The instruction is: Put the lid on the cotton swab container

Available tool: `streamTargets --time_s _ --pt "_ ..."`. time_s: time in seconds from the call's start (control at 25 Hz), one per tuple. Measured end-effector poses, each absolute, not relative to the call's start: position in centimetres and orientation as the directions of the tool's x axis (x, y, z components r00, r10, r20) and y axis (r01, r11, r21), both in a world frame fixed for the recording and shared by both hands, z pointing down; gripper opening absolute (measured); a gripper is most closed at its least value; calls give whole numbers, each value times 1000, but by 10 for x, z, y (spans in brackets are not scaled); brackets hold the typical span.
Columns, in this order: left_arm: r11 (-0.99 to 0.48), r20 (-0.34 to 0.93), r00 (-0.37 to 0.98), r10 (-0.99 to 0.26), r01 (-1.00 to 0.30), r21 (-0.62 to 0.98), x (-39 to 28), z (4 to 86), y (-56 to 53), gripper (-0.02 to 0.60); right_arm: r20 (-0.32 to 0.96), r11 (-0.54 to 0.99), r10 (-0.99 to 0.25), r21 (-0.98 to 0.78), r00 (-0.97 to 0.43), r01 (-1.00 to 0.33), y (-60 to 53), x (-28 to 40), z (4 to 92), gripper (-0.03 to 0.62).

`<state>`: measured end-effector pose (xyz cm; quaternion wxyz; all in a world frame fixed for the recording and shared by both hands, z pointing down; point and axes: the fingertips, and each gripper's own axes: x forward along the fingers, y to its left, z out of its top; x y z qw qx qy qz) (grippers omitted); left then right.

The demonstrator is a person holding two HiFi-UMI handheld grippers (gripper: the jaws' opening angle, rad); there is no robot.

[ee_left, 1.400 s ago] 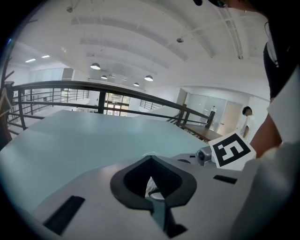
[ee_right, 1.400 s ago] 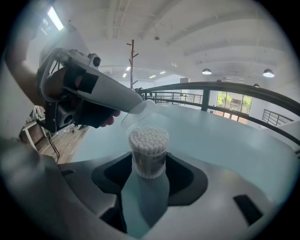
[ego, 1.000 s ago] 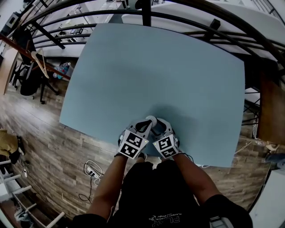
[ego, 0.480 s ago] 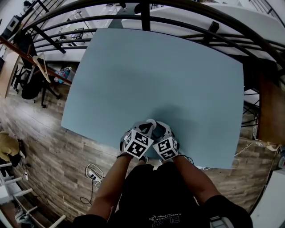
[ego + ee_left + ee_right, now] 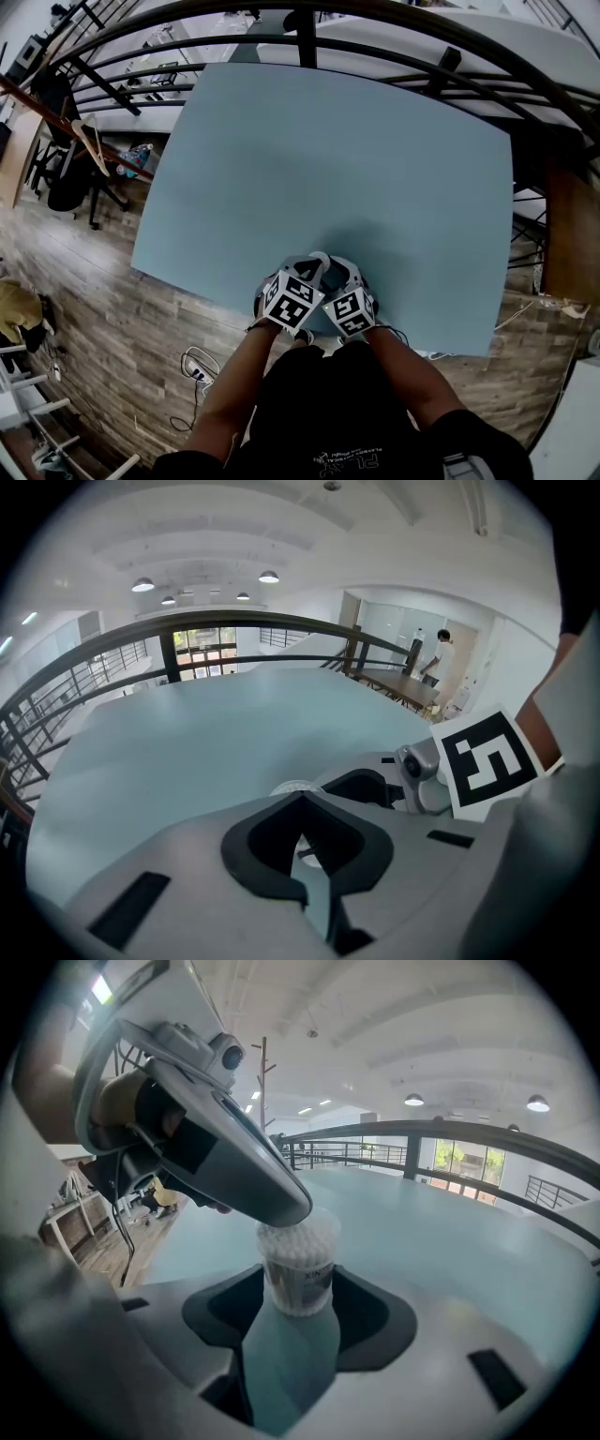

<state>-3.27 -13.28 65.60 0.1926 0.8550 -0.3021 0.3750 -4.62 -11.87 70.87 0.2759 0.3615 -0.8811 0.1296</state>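
The cotton swab container (image 5: pixel 298 1269) is a small clear tub packed with white swabs, standing on the light blue table (image 5: pixel 328 159) close to its front edge. My right gripper (image 5: pixel 298 1290) is shut on the tub's lower body. From the left, my left gripper (image 5: pixel 284 1209) reaches over the tub with its jaws shut, their tip against the top. A round pale lid (image 5: pixel 292 787) shows just past the left gripper (image 5: pixel 300 803); it seems to lie flat on the tub. In the head view the left gripper (image 5: pixel 314 262) and the right gripper (image 5: pixel 339 268) meet and hide the tub.
A dark metal railing (image 5: pixel 309 33) curves round the table's far side. Wooden floor with a power strip and cables (image 5: pixel 192 361) lies below the front edge. A person (image 5: pixel 441 653) stands far off by another table. A coat stand (image 5: pixel 263 1082) rises at the left.
The left gripper has shifted slightly right and in toward the right gripper, so the two marker cubes now sit closer together. The right gripper has hardly moved.
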Motion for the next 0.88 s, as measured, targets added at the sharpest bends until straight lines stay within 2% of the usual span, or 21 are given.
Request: streamTargets --time_s 0.16,0.44,0.88 --pt "-740 725 572 -382 -660 130 -38 649 -136 9 577 699 -556 -64 -598 -712 -119 -45 708 242" --pt "-680 635 599 -488 -717 153 -58 612 -142 9 552 704 -565 -67 -614 -707 -120 -41 691 265" --pt "-530 467 494 -734 -846 63 -104 577 -139 9 511 726 -600 24 -615 -688 -99 -31 645 261"
